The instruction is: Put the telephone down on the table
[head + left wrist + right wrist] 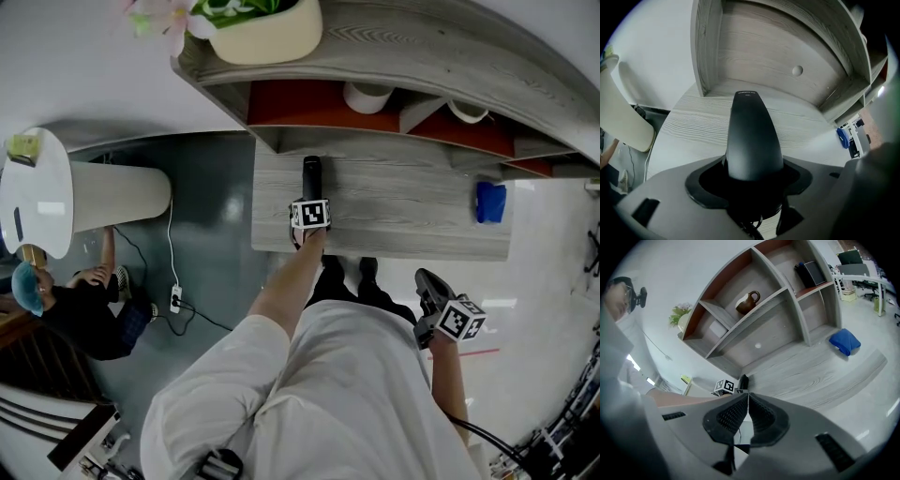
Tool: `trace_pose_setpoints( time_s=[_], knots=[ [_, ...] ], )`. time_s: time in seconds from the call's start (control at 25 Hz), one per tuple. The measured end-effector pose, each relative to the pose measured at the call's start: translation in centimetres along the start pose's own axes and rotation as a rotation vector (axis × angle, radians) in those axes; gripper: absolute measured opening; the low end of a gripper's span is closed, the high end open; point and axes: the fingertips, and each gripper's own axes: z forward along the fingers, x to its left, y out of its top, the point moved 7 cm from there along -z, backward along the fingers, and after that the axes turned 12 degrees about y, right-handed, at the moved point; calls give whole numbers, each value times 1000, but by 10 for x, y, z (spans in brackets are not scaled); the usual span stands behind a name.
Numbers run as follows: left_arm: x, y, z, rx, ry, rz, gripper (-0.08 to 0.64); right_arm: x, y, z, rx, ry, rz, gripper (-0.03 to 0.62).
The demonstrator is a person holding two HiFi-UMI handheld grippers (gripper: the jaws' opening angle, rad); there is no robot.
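A black telephone handset is held over the left part of the grey wooden table, close to the shelf's foot. My left gripper is shut on its near end. In the left gripper view the handset juts forward from between the jaws over the table. Whether it touches the wood I cannot tell. My right gripper hangs low at the right, off the table's front edge. Its ribbed pads are pressed together with nothing between them.
A curved shelf unit stands along the back of the table, with a flower pot on top and a brown jug inside. A blue cloth lies at the table's right end. A person sits on the floor at the left beside a white round table.
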Motion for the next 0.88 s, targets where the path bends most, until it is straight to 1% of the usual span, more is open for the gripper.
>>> trace_pose_setpoints(
  time_s=[0.24,0.4,0.56,0.72,0.88],
  knots=[
    [-3,-6,8,29,27,21,305,0,-2,5,26,3,-1,18],
    [-7,-7,8,26,39,32,305,-3,-4,2,48,2,-2,18],
    [-7,-6,6,0,36,18,309,-8,-6,-2,65,10,-5,18],
    [-5,-4,-4,-61,27,5,326,-13,-5,-6,82,26,-12,18],
    [2,-8,-21,-108,48,-22,328,-19,-3,-8,104,59,-36,18]
  ],
)
